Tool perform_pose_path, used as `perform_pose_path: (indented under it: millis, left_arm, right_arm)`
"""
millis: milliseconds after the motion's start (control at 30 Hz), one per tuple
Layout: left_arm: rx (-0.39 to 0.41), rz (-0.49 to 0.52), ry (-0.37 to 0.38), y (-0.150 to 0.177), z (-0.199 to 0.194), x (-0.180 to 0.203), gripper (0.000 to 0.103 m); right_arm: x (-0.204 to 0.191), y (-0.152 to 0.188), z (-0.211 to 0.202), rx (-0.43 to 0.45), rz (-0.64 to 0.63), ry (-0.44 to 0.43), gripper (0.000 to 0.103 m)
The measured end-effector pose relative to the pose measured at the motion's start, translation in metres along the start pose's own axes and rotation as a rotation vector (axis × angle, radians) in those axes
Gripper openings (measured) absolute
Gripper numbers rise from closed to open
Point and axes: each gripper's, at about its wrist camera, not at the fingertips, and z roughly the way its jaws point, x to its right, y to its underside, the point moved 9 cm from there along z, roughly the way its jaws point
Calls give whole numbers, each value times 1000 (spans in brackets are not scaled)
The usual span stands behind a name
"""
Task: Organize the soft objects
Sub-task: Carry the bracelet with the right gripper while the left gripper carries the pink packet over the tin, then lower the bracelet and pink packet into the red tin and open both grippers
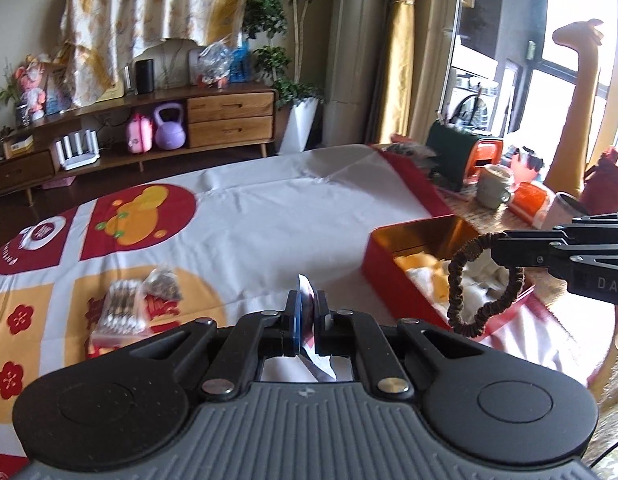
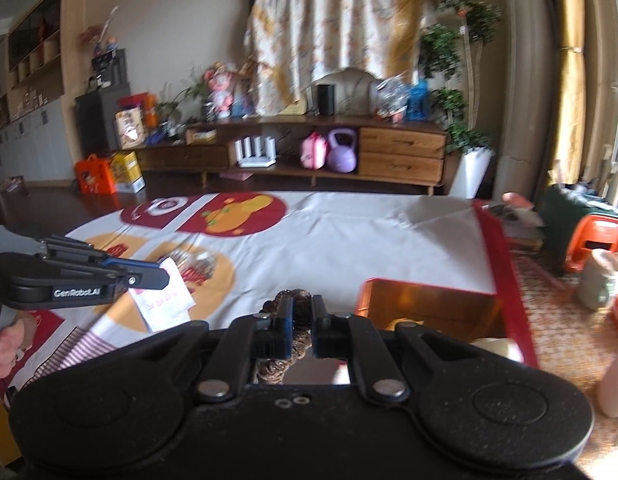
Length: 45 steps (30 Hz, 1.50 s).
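Note:
My left gripper (image 1: pixel 307 306) is shut on a thin white packet (image 1: pixel 306 286) and holds it above the table; the right wrist view shows the same packet (image 2: pixel 165 300) hanging from its tip (image 2: pixel 165 274). My right gripper (image 2: pixel 300 312) is shut on a brown hair scrunchie (image 2: pixel 293 294). In the left wrist view the scrunchie (image 1: pixel 457 280) hangs as a loop from that gripper (image 1: pixel 497 250) over the red tin box (image 1: pixel 397 284), which holds white and yellow soft items.
A bag of cotton swabs (image 1: pixel 119 312) and a small dark packet (image 1: pixel 163 282) lie on the patterned tablecloth (image 1: pixel 269 216). A mug (image 1: pixel 493 186), orange stool (image 1: pixel 483 158) and clutter stand right of the table. A wooden sideboard (image 1: pixel 149 120) runs behind.

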Motion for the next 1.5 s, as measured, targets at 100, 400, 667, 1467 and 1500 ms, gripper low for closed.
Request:
perform_pose_path:
  millis: [100,400,667,1467,1500]
  left_arm:
    - [8,12,30,-11,1,22,6]
    - [14,67,104,-37,20,87,6]
    - [-16,96,154,-47,54,135,6]
    - [-91,75,189,-56,177,190,6]
    - [-100,72,187,-55,182,189,6]
  right_arm:
    - [20,-3,-10,20,12,32,8]
    - [80,2,-22,33,66,109,8]
    - [119,24,-20,14,117,141,8]
    - [145,66,40,-104,198,63,8]
    - [146,68,41,-108,199,62,8]
